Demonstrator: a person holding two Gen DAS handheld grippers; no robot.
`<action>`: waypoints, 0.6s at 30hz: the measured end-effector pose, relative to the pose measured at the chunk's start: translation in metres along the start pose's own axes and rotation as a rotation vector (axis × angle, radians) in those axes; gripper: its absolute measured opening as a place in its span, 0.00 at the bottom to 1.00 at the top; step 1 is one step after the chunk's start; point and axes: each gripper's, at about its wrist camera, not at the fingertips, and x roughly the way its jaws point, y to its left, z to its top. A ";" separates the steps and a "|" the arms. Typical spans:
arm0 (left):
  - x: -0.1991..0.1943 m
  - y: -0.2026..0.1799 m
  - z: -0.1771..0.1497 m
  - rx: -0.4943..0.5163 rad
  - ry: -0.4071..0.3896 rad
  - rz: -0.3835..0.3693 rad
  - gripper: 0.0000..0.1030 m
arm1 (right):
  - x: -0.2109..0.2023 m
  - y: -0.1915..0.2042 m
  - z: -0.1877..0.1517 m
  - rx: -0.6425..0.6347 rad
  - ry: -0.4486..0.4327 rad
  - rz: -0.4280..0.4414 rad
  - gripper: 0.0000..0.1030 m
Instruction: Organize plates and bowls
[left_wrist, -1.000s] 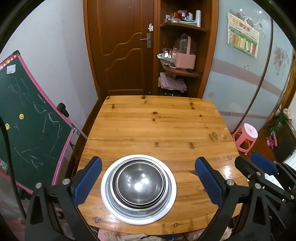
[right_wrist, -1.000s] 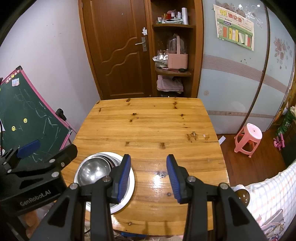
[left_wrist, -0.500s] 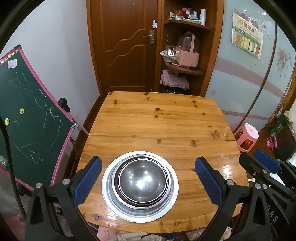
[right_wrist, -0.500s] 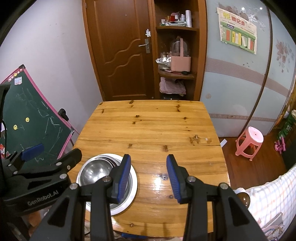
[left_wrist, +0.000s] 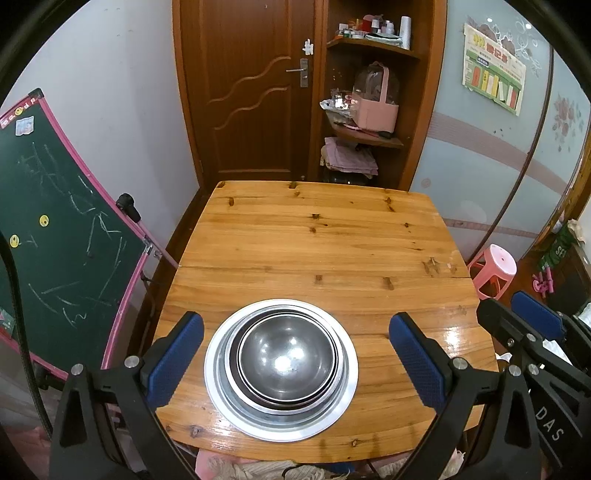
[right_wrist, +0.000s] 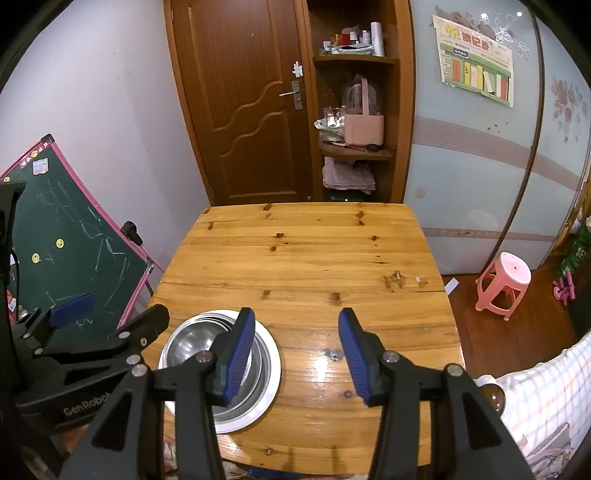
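From my right camera, the near finger (right_wrist: 236, 354) covers part of the bowls (right_wrist: 192, 343), and I can't count the stack. The poster (left_wrist: 493, 79) text is too small to read. The checked cloth (right_wrist: 546, 398) runs off the frame edge.

One plate (left_wrist: 280, 424), several nested steel bowls (left_wrist: 284, 360), count unclear; one table (left_wrist: 321, 240).

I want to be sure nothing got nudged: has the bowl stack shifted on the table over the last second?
No. The bowl stack sits in the same place on the table, with the same gap to the dark knot beyond it.
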 end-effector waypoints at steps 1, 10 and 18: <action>0.000 0.000 0.000 -0.002 -0.001 0.002 0.97 | 0.000 0.000 0.000 0.000 0.001 0.000 0.46; 0.000 0.000 0.000 -0.005 0.005 0.018 0.97 | 0.004 0.001 0.000 -0.003 0.012 0.009 0.46; 0.000 0.000 -0.001 -0.006 0.008 0.020 0.97 | 0.005 0.002 -0.001 -0.002 0.013 0.015 0.46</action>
